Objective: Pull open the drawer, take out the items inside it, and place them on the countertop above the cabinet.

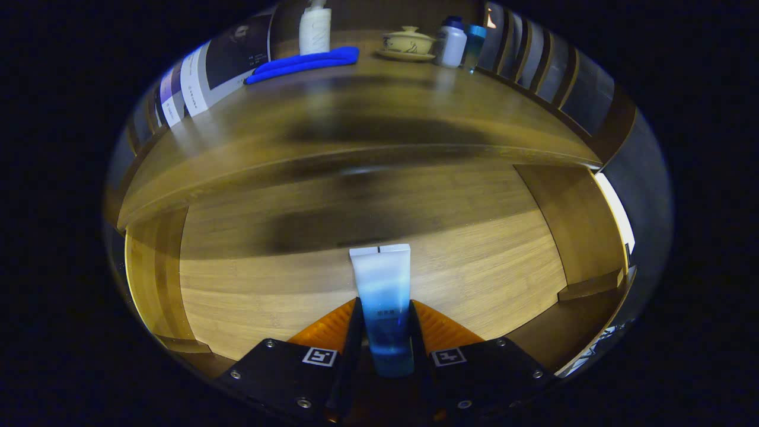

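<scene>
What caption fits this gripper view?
Gripper shut on a white-and-blue tube above the open drawer, below the countertop.

We see a dim scene with warm light on the drawer floor (296, 296), which glows brightest. A broad dark shadow crosses the drawer's back part, and another soft one lies over the counter (367, 112). The counter and its front edge look smeared by blur, and a pale sheen sits on its left side. The tube (382, 290), clamped in the claw (384, 332), is sharp. Straight edges bow strongly toward the rim, and a white glare burns at the right.
</scene>
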`<state>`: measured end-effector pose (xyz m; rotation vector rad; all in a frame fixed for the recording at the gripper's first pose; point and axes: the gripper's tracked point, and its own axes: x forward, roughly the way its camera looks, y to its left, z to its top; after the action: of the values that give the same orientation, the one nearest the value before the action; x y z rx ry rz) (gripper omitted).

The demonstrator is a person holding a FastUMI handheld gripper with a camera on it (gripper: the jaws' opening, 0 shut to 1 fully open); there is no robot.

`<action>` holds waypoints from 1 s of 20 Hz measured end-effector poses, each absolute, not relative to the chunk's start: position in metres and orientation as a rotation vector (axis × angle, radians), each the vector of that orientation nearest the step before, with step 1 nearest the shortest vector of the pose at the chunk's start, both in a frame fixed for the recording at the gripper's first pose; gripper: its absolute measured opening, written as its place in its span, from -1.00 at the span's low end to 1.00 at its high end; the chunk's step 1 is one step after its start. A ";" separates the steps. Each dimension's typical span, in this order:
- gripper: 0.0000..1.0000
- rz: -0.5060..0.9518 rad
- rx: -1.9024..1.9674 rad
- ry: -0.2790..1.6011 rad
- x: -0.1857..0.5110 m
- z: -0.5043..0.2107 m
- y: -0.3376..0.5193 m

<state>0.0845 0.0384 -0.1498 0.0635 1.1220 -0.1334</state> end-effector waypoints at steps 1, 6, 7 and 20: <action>-0.13 -0.142 0.077 1.092 0.089 -0.145 0.036; -0.13 -0.234 0.145 0.985 0.093 -0.110 0.007; -0.13 -0.251 0.164 0.957 0.095 -0.103 -0.001; -0.14 -0.346 0.226 0.738 0.102 -0.033 -0.048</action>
<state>0.1024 -0.0483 -0.0325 0.2262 0.7383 -0.3461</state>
